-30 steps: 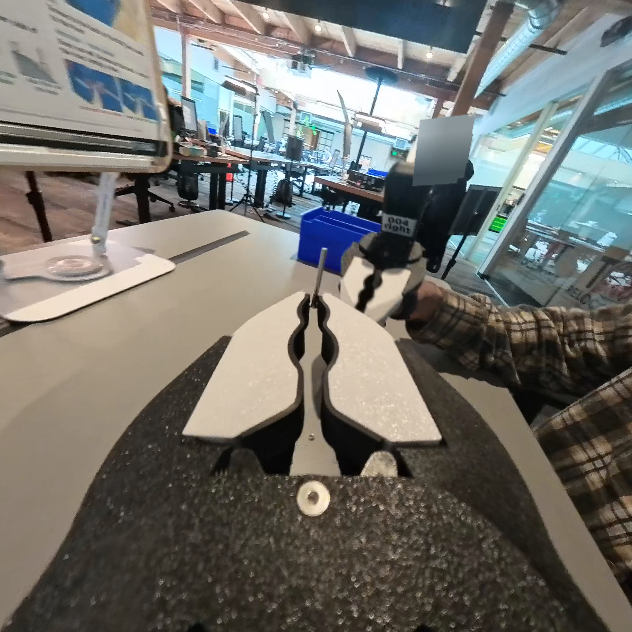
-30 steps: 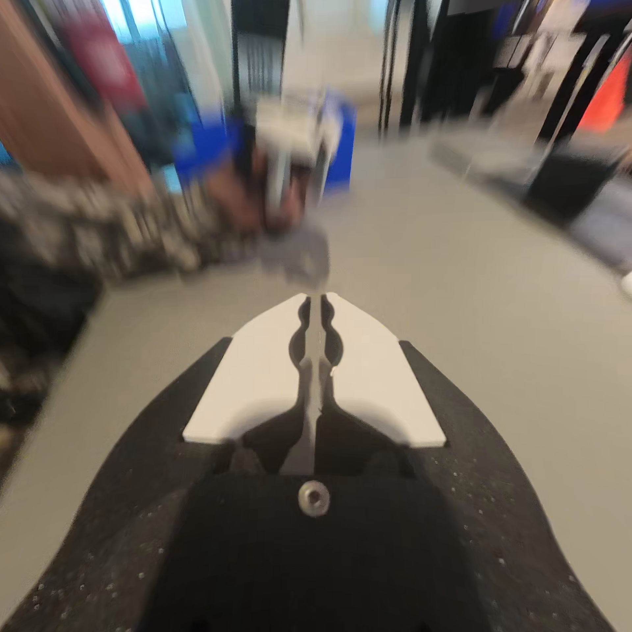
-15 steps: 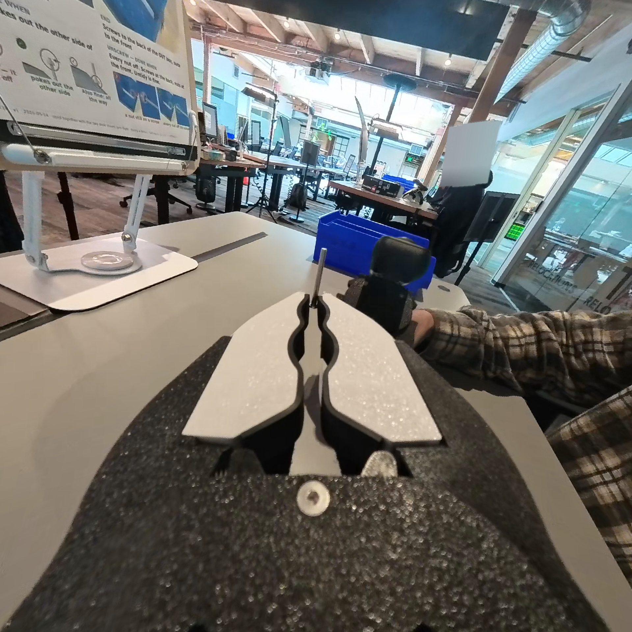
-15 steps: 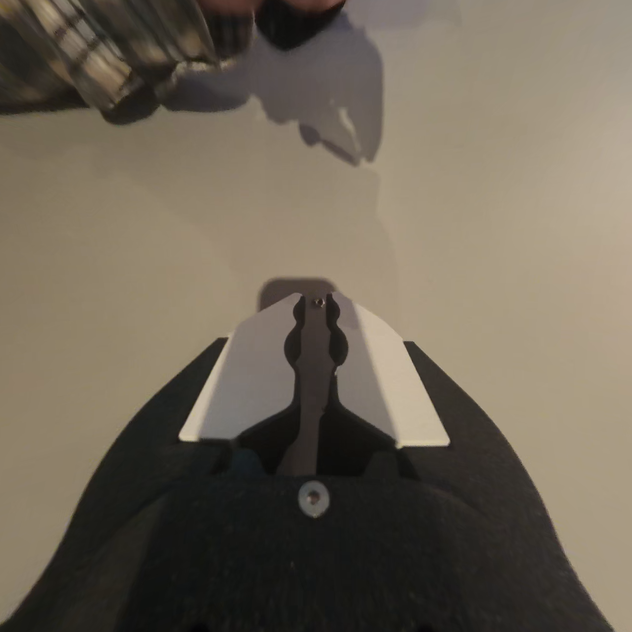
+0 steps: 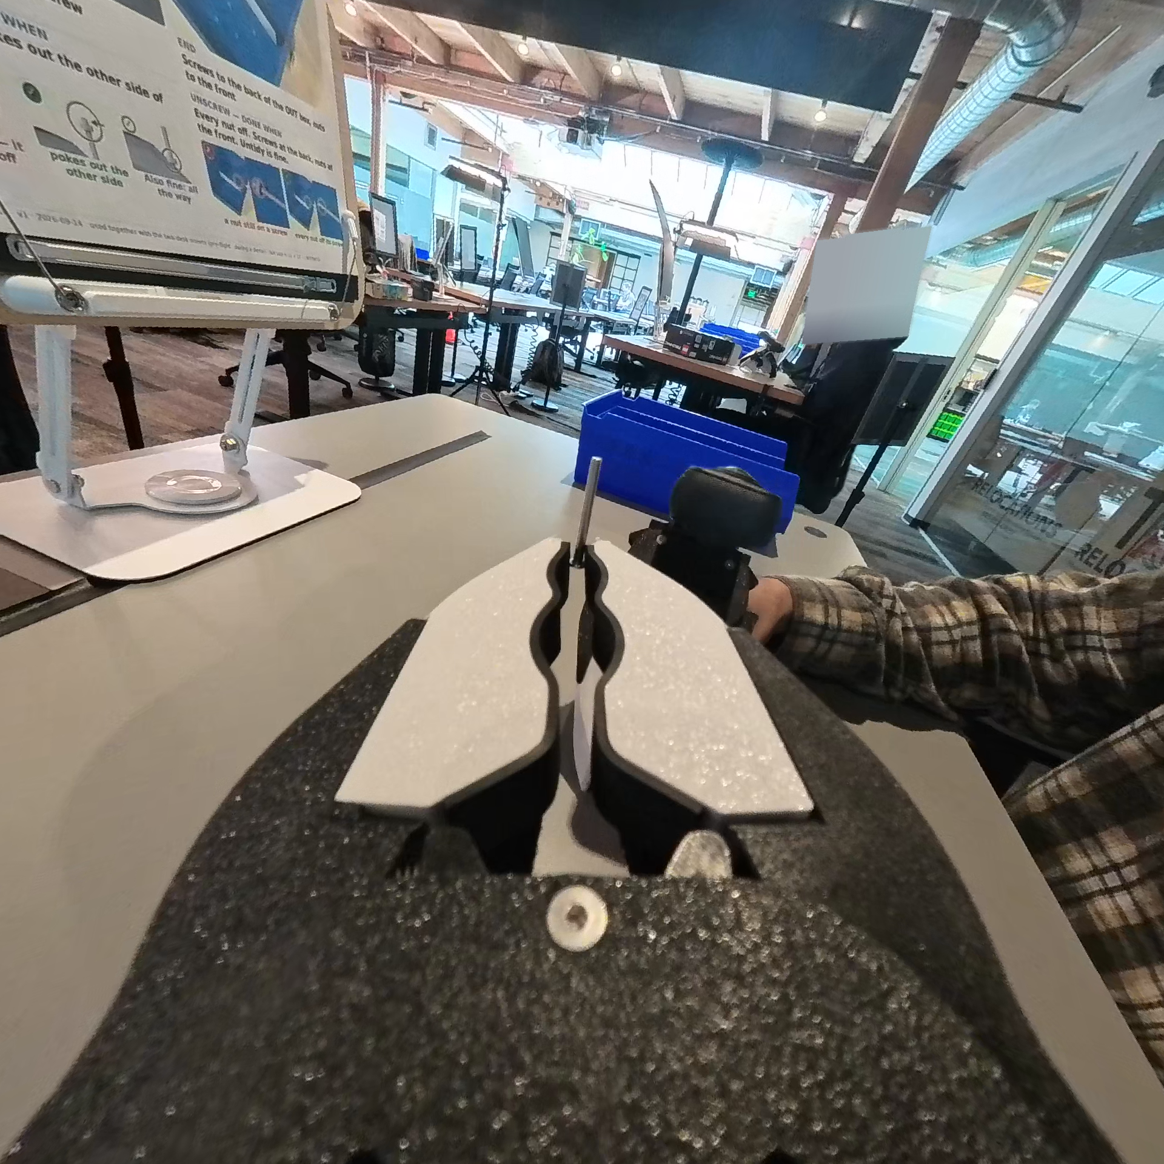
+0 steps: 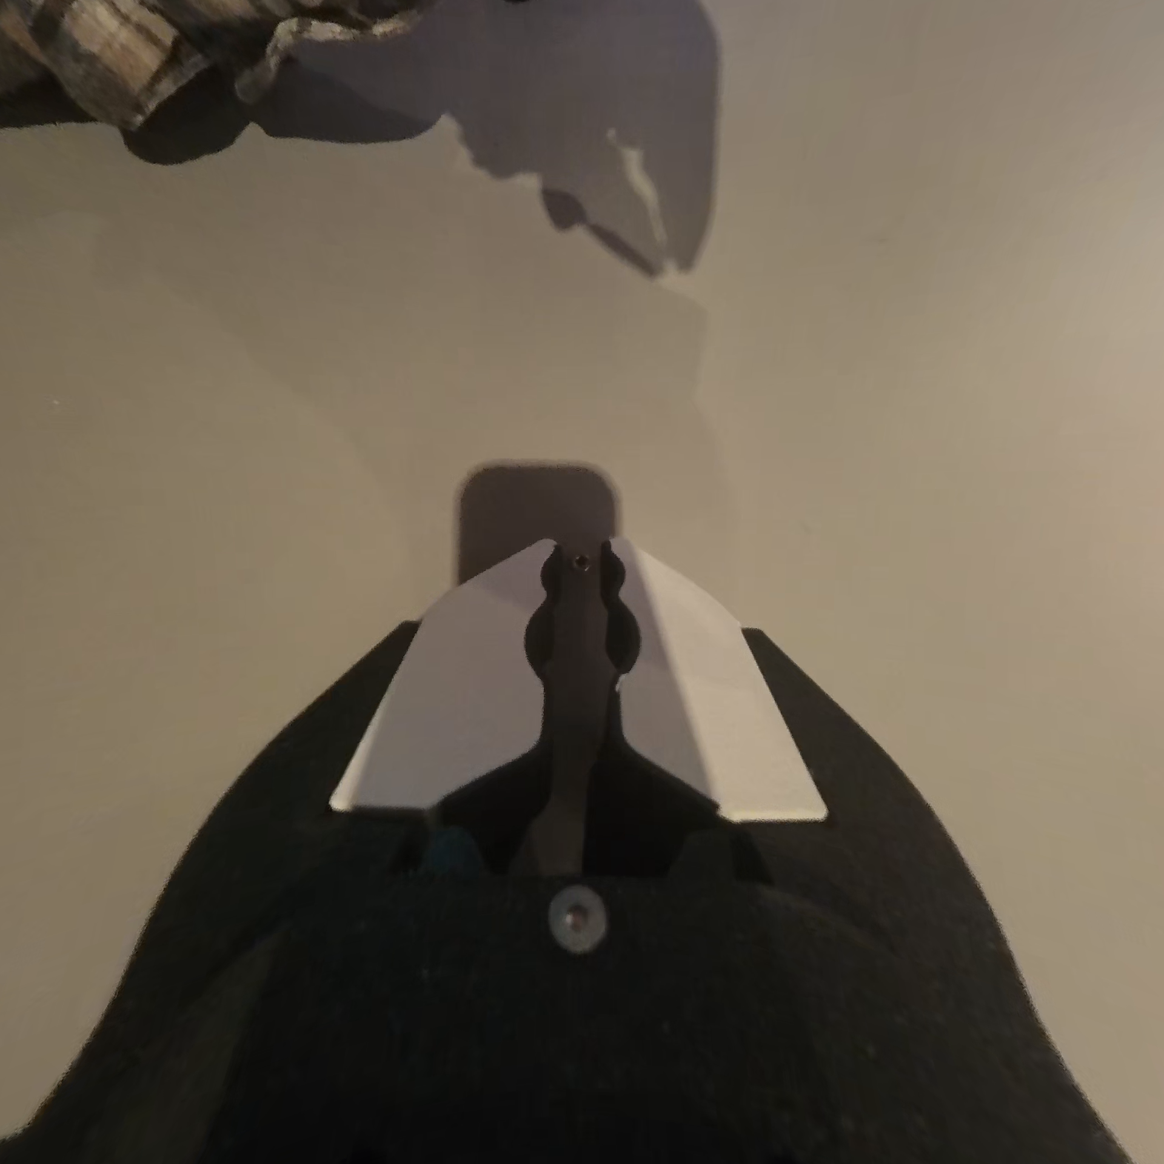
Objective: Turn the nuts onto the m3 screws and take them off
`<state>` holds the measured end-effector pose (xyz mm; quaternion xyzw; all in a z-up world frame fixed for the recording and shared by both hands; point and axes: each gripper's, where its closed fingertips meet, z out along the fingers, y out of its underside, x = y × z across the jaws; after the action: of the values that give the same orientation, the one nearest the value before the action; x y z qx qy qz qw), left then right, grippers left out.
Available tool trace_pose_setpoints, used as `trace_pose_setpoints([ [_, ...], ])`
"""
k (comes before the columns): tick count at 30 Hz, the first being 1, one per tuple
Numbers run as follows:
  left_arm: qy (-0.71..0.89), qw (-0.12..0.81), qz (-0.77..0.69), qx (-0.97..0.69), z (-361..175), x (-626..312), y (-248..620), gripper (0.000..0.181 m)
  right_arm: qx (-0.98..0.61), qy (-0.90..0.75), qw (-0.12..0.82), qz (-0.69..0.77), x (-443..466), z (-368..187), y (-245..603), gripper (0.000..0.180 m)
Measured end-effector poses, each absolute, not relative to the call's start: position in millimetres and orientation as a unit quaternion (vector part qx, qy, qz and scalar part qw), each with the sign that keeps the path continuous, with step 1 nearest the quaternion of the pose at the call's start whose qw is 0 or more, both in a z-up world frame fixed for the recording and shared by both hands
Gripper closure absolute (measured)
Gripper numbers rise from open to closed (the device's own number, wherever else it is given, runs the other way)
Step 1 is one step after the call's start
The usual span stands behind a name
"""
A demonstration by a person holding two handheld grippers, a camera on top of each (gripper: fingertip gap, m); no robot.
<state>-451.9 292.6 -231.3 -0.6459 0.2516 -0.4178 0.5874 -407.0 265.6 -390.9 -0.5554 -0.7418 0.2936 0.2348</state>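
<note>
Screw (image 5: 589, 504) stands upright, pinched at its lower end between the tips of the left gripper (image 5: 578, 560), shank rising bare over the grey table (image 5: 157, 661). At far left a white stand (image 5: 189, 504) carries an instruction sheet (image 5: 170, 119); a blue bin (image 5: 680, 453) sits behind the screw. Farther right, the right gripper (image 5: 715, 535) points down at the table just beside the left one, held by a person in a plaid sleeve (image 5: 945, 636).

Its own view looks straight down on bare table: the jaws stand nearly together on a tiny round thing, likely a nut (image 6: 578, 560), seen end-on with its hole showing. Dim light makes its shape hard to confirm.

Both parts look light, stiff and slick, the nut easily dropped. A grip on the screw's head end, leaving the thread free, and on the nut's flats seems soundest. The screw's head is hidden between the fingers, its thread too fine to see; the sheet's top is cut off.
</note>
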Motion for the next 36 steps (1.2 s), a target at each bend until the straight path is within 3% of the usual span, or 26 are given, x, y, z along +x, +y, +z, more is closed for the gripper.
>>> trace_pose_setpoints([
  [5, 0.253, 0.585, -0.419, -0.647, -233, -450, 293, 0.177, -0.55, -0.747, 0.236, 0.291, -406, -391, 263, 0.18],
  [21, 0.253, 0.583, -0.419, -0.649, -236, -448, 293, 0.177, -0.555, -0.712, 0.268, 0.336, -397, -368, 274, 0.18],
  [25, 0.255, 0.582, -0.42, -0.648, -236, -447, 293, 0.177, -0.556, -0.731, 0.252, 0.306, -384, -378, 277, 0.167],
  [36, 0.256, 0.584, -0.42, -0.646, -233, -448, 292, 0.177, -0.541, -0.758, 0.232, 0.28, -382, -391, 270, 0.162],
])
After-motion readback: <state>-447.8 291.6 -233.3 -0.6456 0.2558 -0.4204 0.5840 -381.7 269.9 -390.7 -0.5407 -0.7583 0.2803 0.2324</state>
